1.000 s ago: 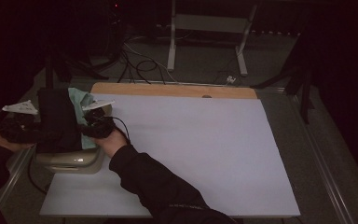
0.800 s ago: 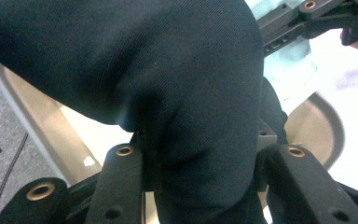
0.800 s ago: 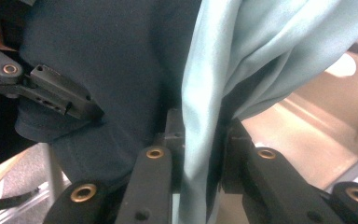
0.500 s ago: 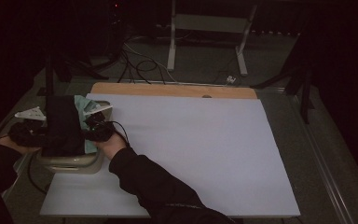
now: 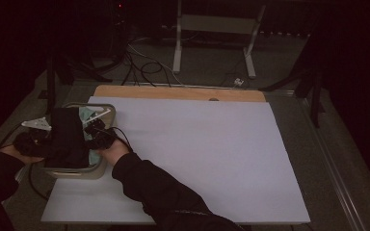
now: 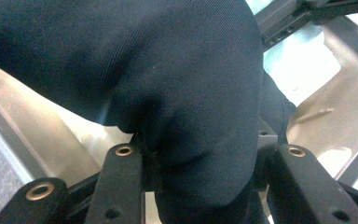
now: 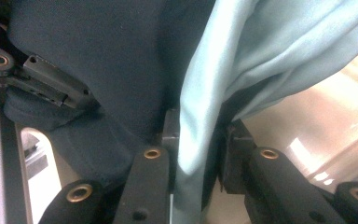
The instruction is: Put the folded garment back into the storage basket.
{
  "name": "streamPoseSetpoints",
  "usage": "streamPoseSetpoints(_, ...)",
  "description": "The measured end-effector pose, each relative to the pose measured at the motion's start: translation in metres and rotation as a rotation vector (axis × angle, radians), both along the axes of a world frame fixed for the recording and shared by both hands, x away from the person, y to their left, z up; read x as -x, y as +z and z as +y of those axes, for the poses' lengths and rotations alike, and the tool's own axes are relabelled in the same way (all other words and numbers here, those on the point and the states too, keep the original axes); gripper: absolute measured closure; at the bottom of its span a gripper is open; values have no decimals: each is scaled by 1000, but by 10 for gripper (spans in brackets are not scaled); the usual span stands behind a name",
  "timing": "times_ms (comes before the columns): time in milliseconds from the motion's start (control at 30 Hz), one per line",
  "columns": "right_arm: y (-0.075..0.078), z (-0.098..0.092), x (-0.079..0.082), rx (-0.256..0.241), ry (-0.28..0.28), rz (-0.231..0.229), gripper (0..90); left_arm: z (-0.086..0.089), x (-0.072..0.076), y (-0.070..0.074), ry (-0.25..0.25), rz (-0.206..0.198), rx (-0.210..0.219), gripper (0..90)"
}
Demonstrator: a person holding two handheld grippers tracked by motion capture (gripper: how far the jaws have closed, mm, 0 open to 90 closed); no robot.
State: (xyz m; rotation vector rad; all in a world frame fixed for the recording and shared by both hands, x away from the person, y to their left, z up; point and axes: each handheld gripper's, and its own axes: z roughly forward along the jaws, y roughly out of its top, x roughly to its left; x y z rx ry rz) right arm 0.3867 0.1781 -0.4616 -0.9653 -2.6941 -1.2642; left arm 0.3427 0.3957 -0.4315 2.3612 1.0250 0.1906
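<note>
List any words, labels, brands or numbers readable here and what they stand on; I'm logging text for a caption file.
No readable text anywhere.
Dark cloth in the left hand-held gripper: plain, no label.
Light blue cloth in the right hand-held gripper: plain.
Metal tray and white board: unmarked.
Small pale item on the floor: too small to read.

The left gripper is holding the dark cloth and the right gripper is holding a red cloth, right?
Not quite. The right gripper holds a light blue cloth, not a red one, as the right gripper view shows. The left gripper does hold the dark cloth.
</note>
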Motion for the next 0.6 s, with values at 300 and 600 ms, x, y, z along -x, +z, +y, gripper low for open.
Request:
streamPoseSetpoints(300,-2,3,1,46,21,-6,698,-5,-2,-8,-1,33,-62,606)
streamPoseSetpoints(600,11,-13,-6,-85,32,-25,159,-13,-9,-12,19,62,-95,600)
